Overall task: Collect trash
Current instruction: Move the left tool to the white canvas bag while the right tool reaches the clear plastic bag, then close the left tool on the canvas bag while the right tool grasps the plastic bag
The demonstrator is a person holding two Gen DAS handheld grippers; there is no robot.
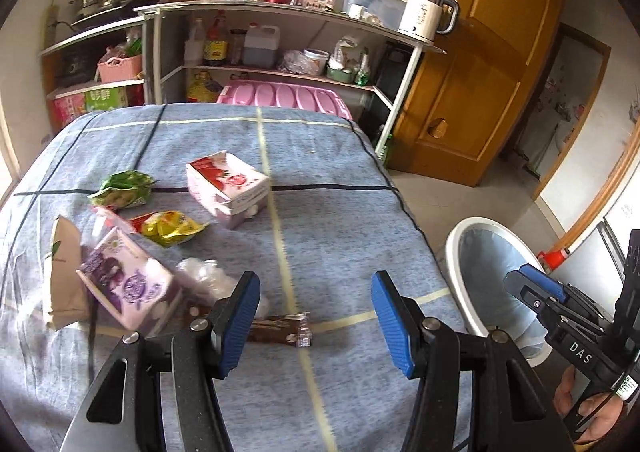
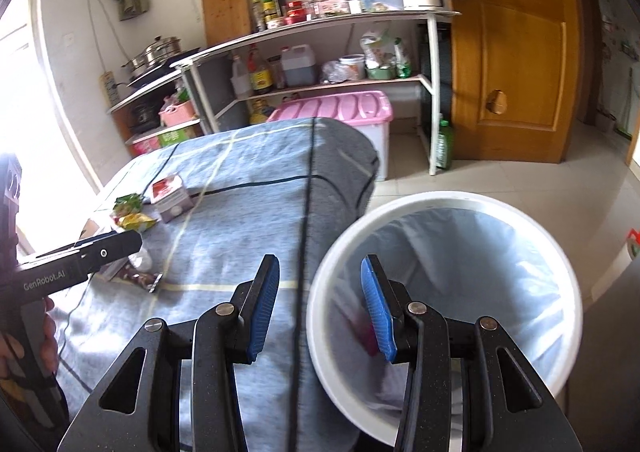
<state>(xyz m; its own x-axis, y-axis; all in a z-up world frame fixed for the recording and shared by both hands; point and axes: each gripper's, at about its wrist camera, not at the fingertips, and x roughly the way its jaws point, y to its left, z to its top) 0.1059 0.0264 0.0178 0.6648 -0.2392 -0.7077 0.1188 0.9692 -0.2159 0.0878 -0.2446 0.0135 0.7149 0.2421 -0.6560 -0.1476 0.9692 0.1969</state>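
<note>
Trash lies on the blue cloth table [image 1: 340, 180]: a brown snack wrapper [image 1: 280, 328], a clear plastic wad [image 1: 204, 276], a purple carton [image 1: 128, 280], a brown paper bag [image 1: 64, 276], a yellow packet [image 1: 172, 228], a green packet [image 1: 124, 188] and a red-white carton [image 1: 228, 184]. My left gripper [image 1: 316, 320] is open, just above and right of the brown wrapper. My right gripper [image 2: 320, 308] is open and empty over the rim of the white bin [image 2: 448, 208]. The bin [image 1: 472, 236] stands right of the table, with something red inside [image 2: 370, 336].
Shelves [image 1: 280, 12] with bottles, a kettle [image 1: 424, 16] and pots stand behind the table. A pink storage box [image 1: 288, 98] sits under them. A wooden door [image 1: 480, 72] is at right. A black cable [image 2: 306, 212] runs over the cloth.
</note>
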